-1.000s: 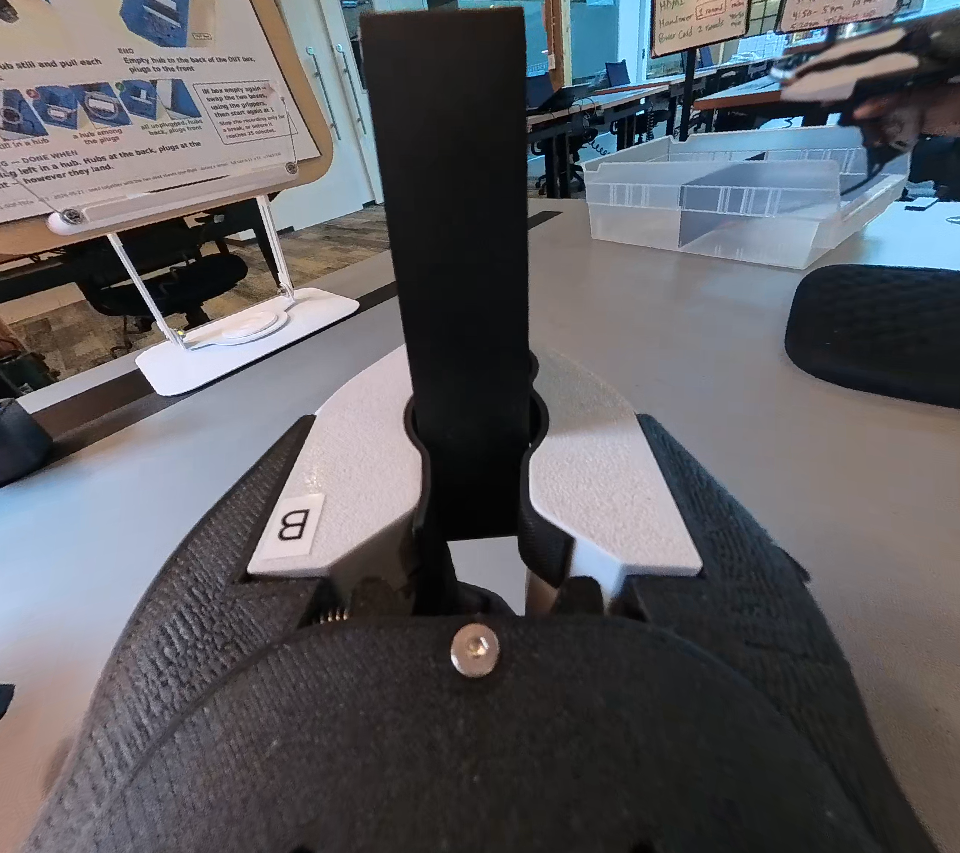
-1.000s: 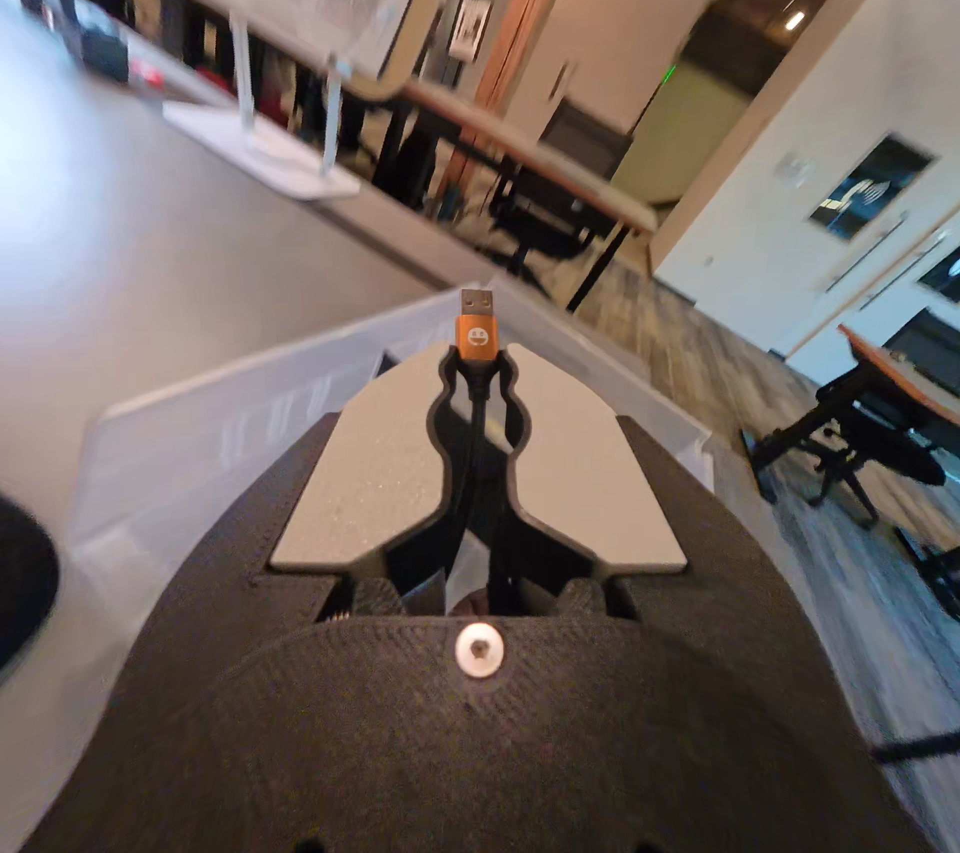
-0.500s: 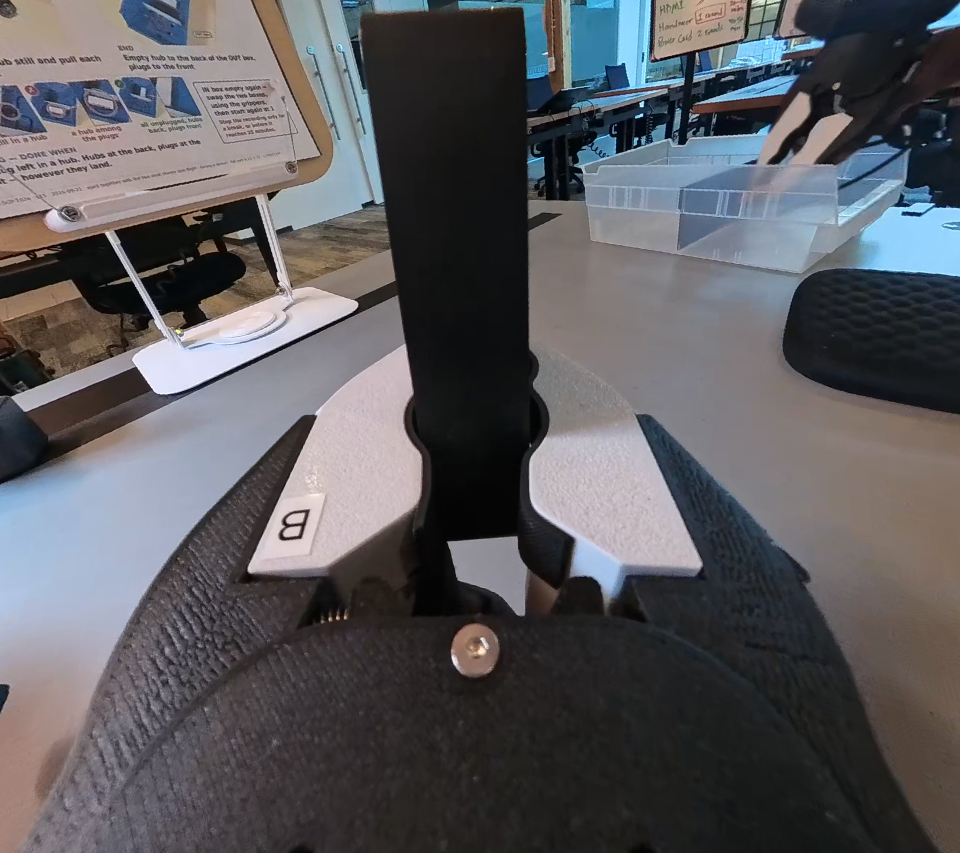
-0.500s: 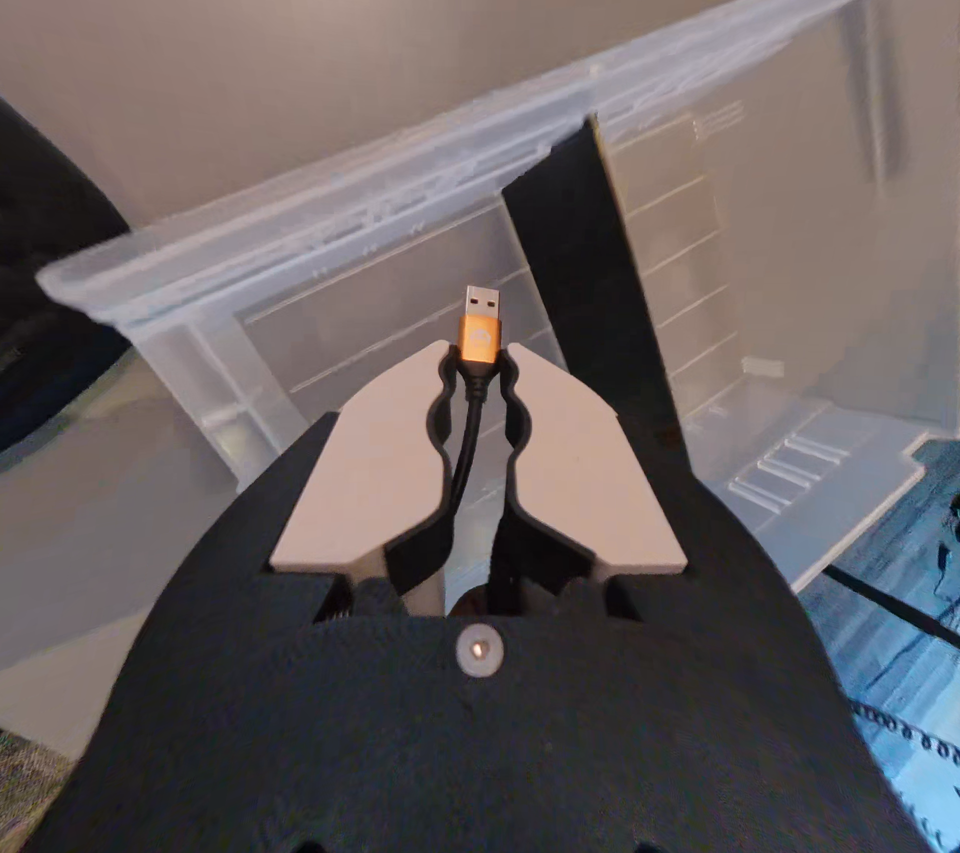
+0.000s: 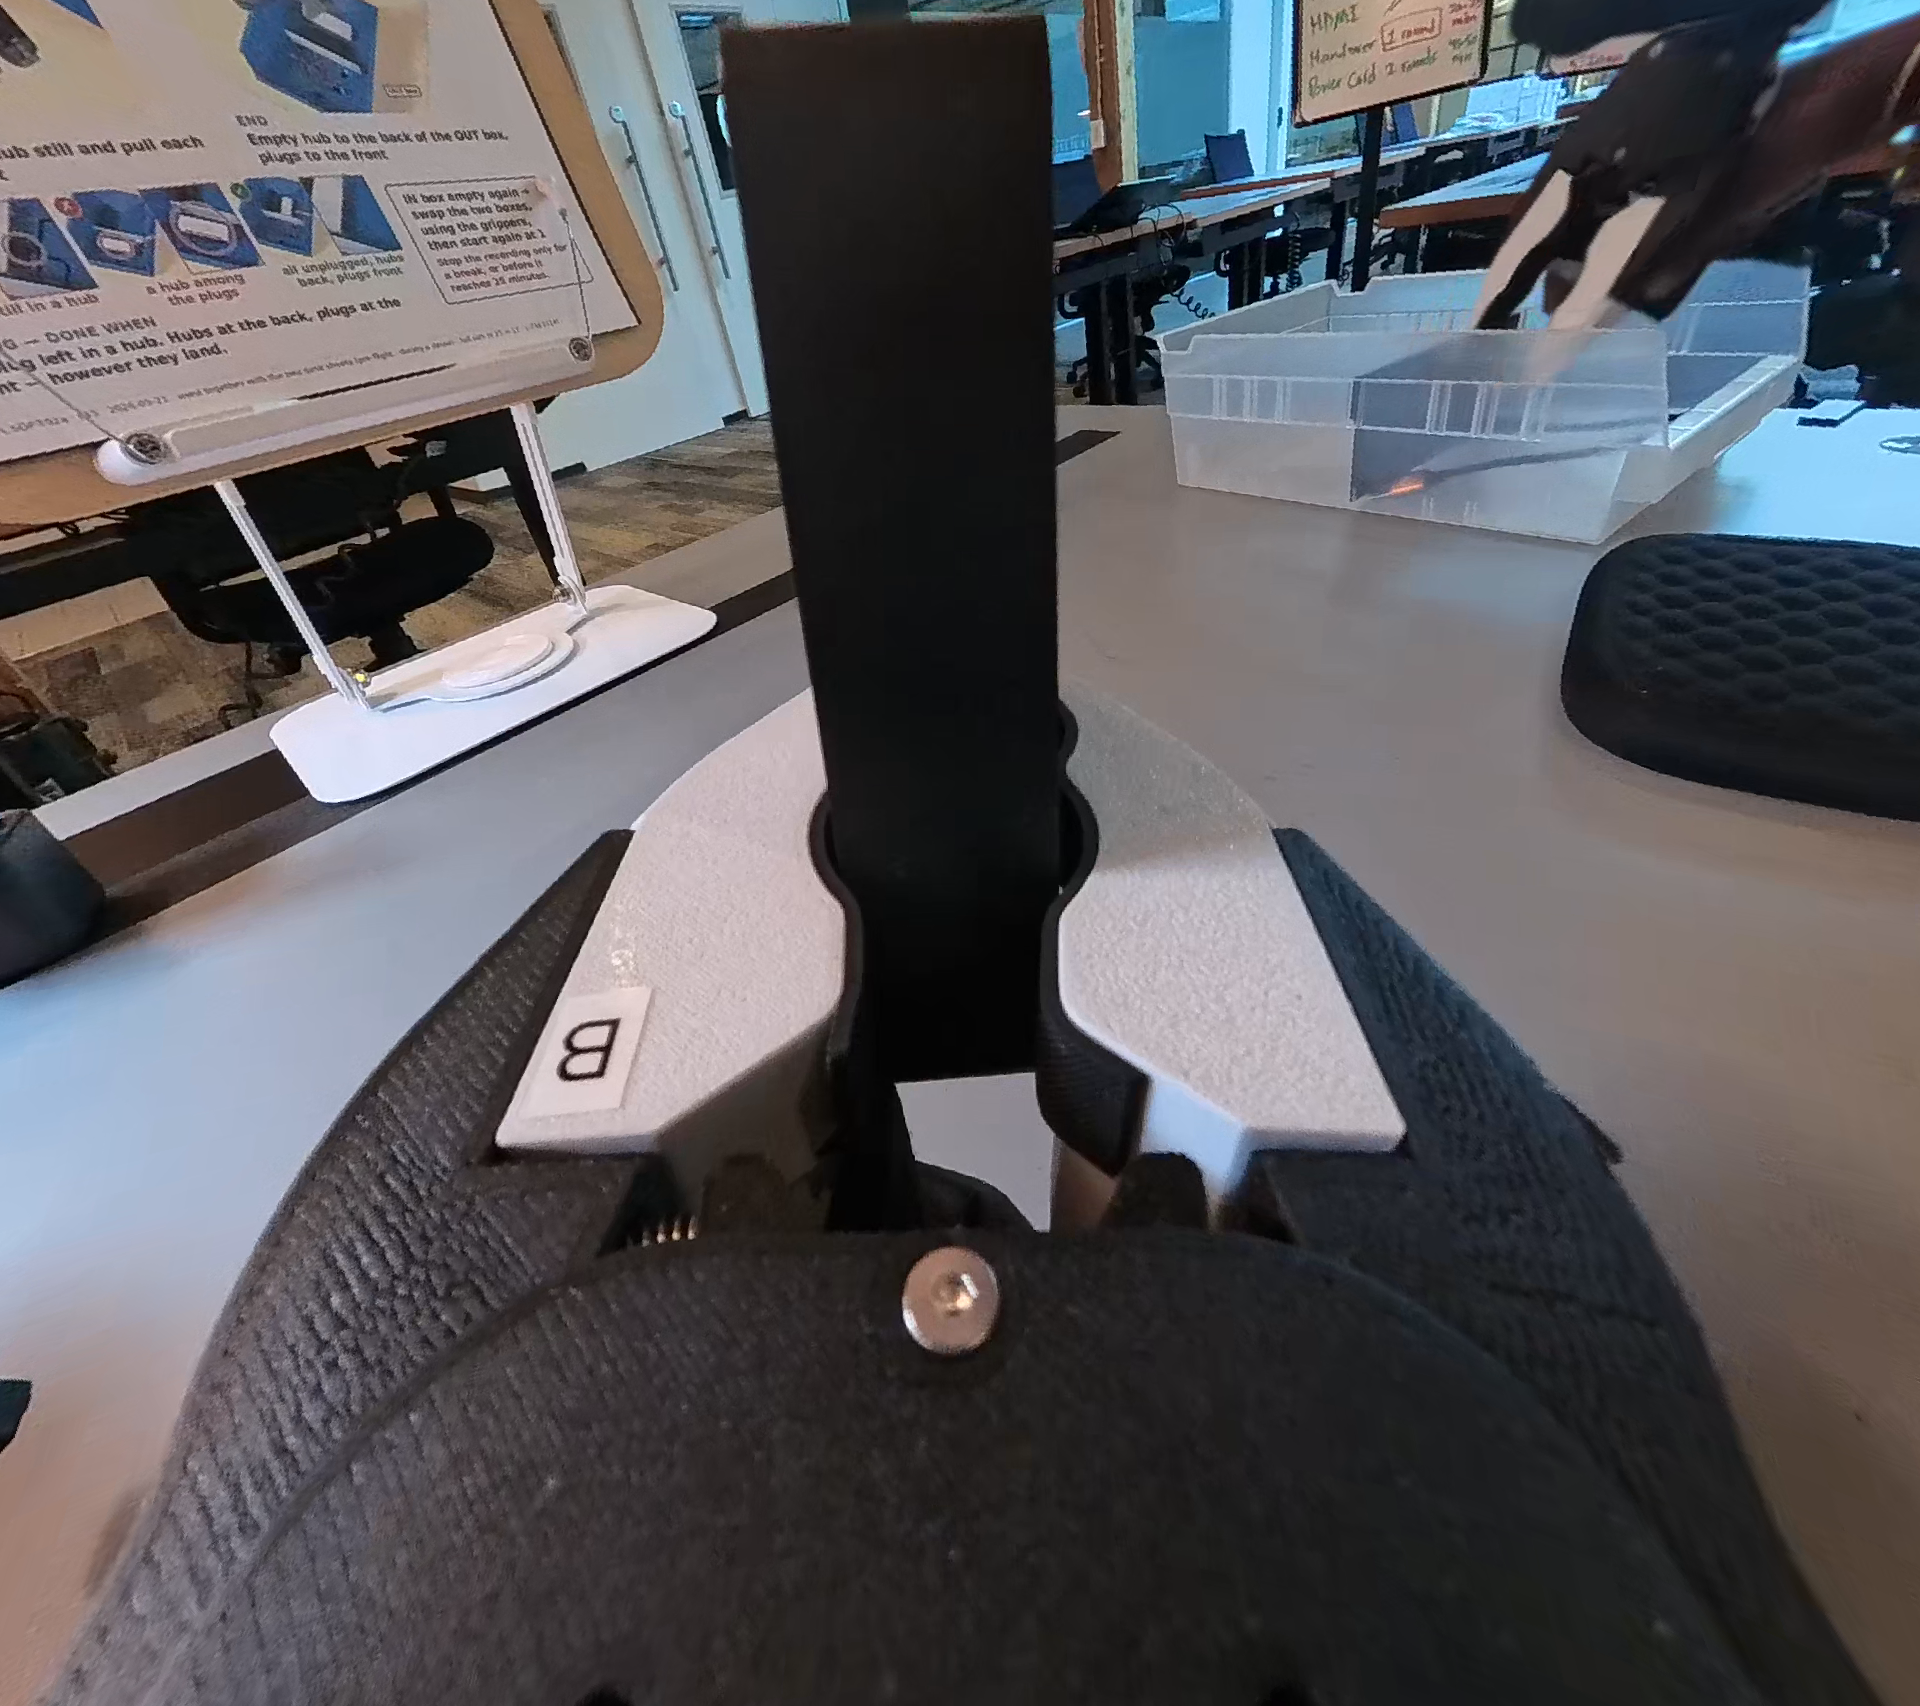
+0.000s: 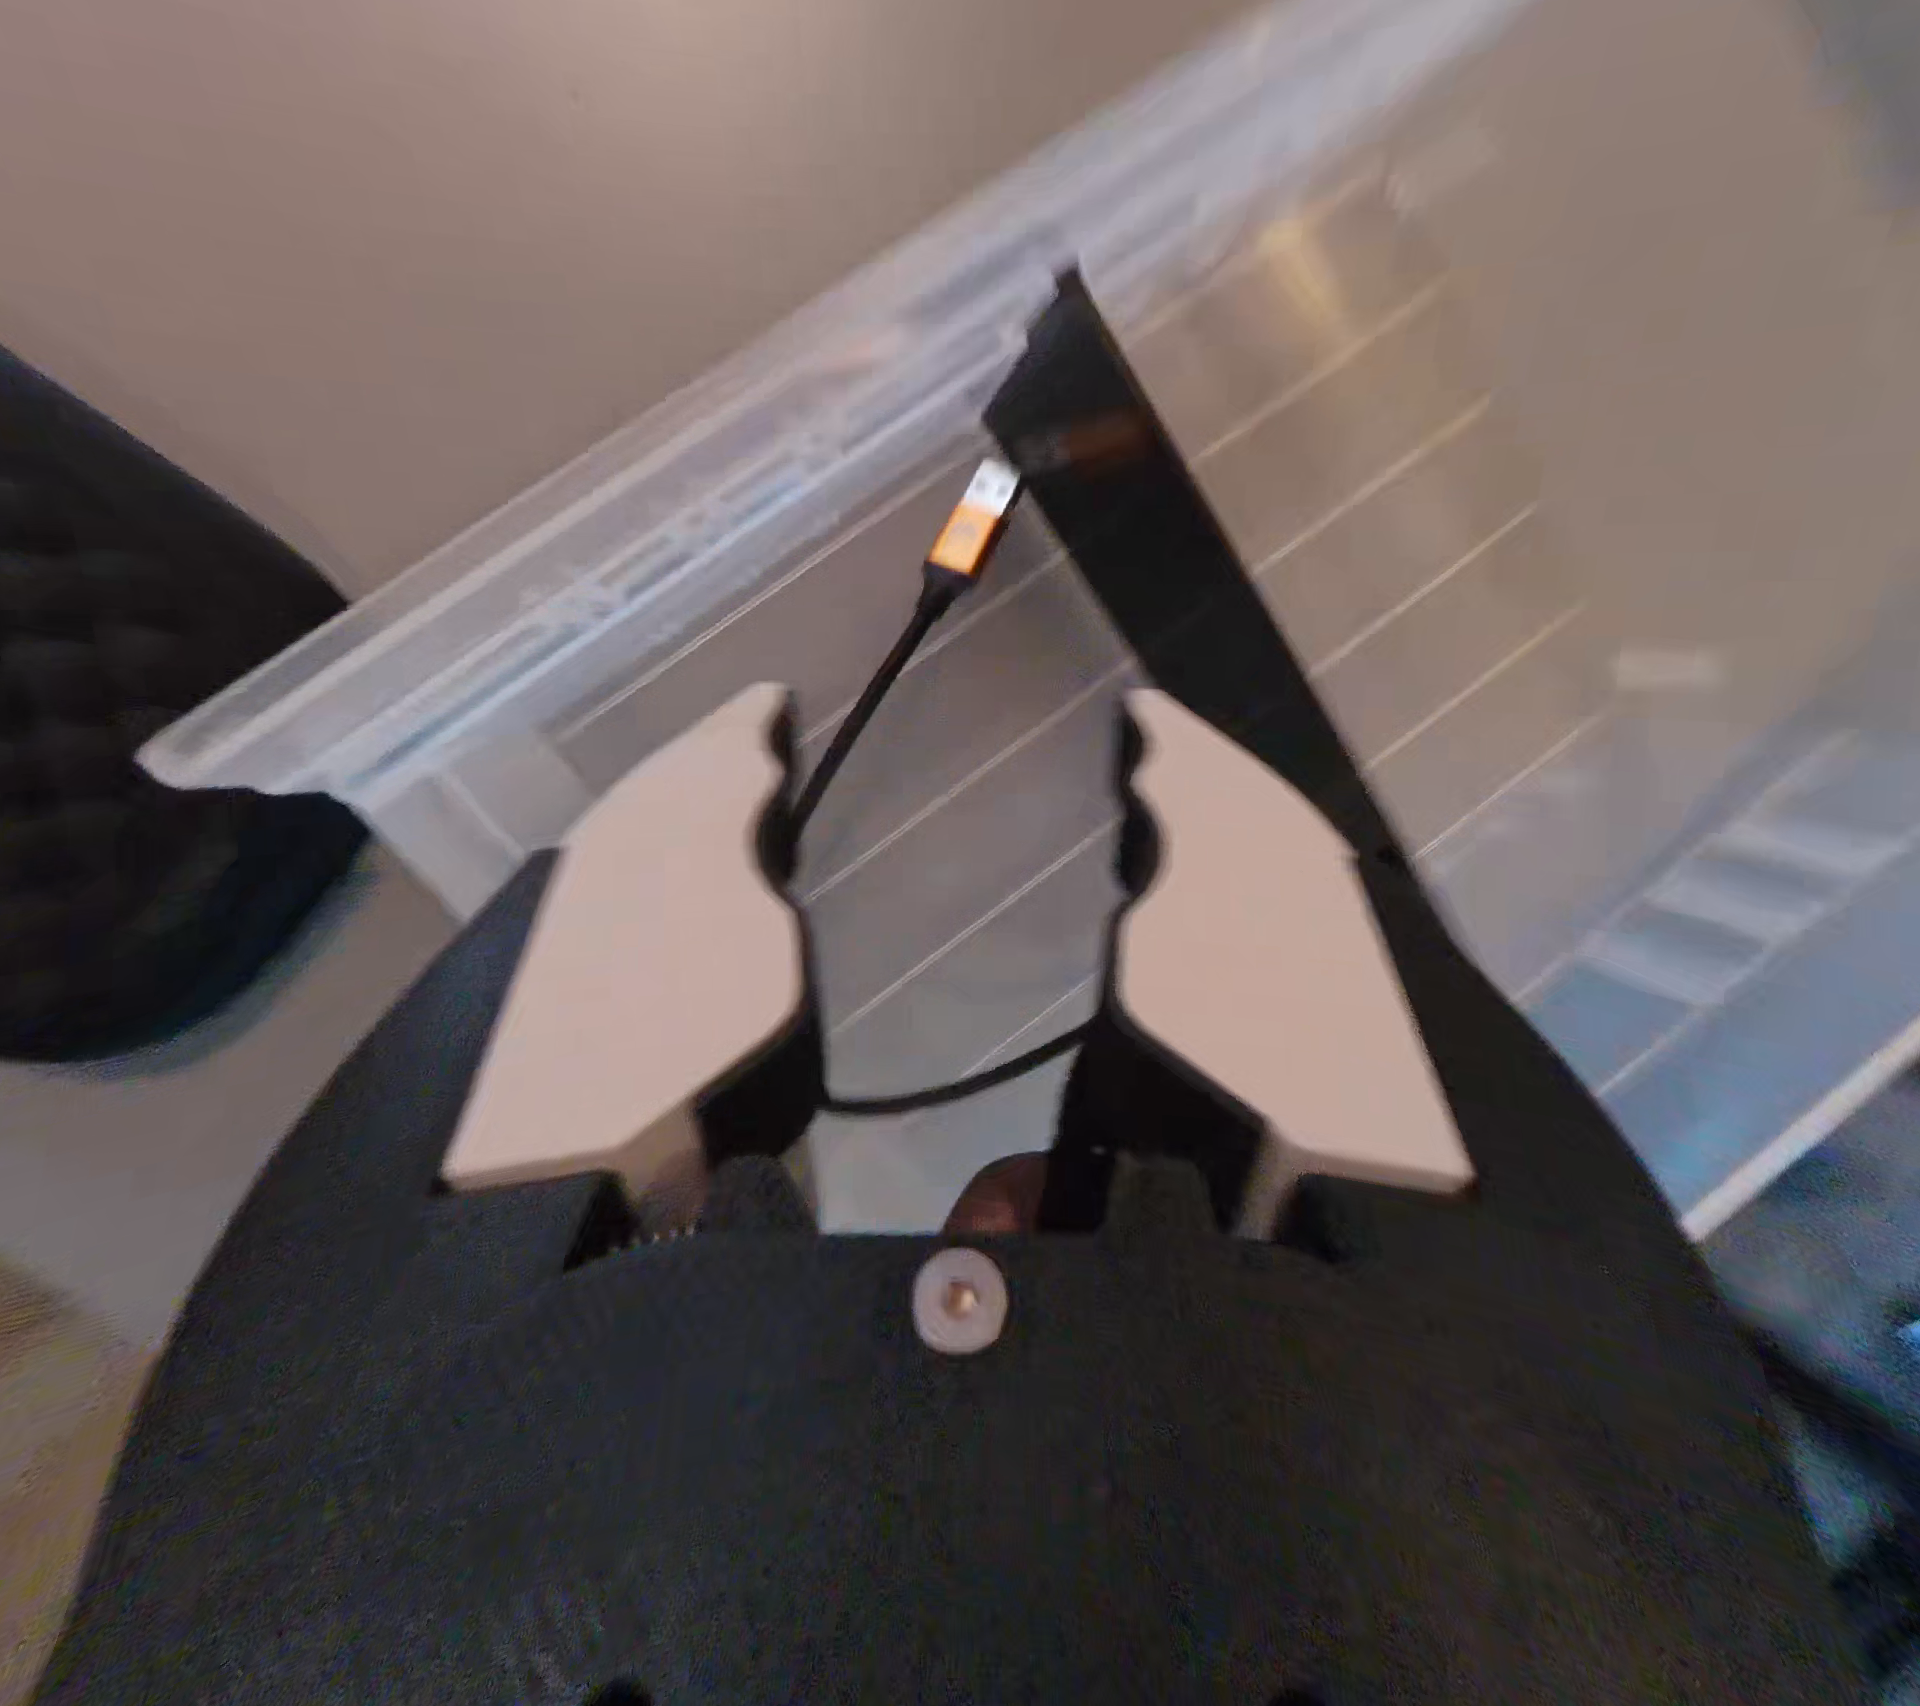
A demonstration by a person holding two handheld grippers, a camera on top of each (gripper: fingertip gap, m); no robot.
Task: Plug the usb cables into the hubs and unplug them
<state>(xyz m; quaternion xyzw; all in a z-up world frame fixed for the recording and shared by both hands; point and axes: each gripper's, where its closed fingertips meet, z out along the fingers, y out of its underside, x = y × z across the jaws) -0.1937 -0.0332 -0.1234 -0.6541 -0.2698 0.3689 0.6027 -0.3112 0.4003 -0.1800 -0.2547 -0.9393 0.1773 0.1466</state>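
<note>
The right gripper (image 6: 951, 783) stands wide over the clear bin (image 6: 582, 607), its orange-collared usb cable (image 6: 971, 526) loose, plug near the bin's black divider (image 6: 1174, 576); blur hides whether it has landed. The left gripper (image 5: 940, 783), well apart from the bin, clamps the black hub (image 5: 894, 409) upright. Judged step: unplugged cable dropped off. Next the hub needs stowing in the bin.

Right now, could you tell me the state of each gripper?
Left gripper: closed on the black hub.
Right gripper: open, USB cable released into clear bin.
</note>
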